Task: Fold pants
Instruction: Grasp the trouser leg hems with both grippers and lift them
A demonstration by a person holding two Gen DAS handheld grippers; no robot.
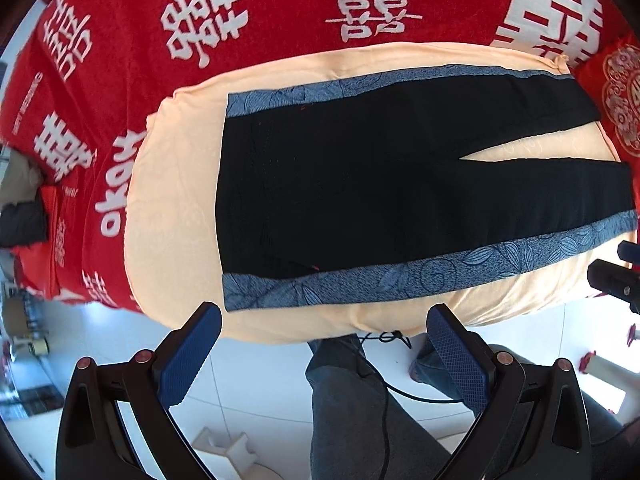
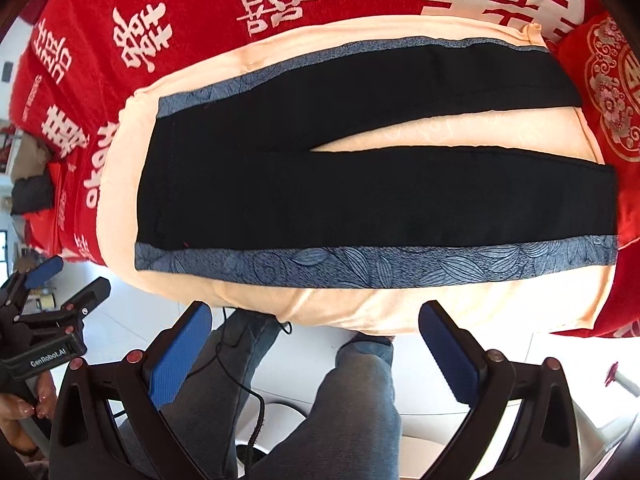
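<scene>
Black pants [image 1: 340,184] [image 2: 360,196] with blue leaf-patterned side stripes [image 2: 380,266] lie flat on a peach cloth [image 1: 176,208] [image 2: 120,184], waistband to the left and the two legs spread to the right. My left gripper [image 1: 326,316] hangs open over the near edge of the cloth, short of the waist end, with nothing between its blue pads [image 1: 192,356]. My right gripper [image 2: 316,312] is also open and empty, held above the near edge in front of the nearer leg. The left gripper [image 2: 60,280] shows at the left edge of the right wrist view.
A red blanket [image 1: 280,8] [image 2: 200,8] with white characters covers the bed behind and to the left of the cloth. A red patterned cushion [image 2: 612,92] lies at the right. The person's legs in jeans [image 2: 360,400] and a black cable [image 1: 384,408] are below, over a white tiled floor [image 1: 264,372].
</scene>
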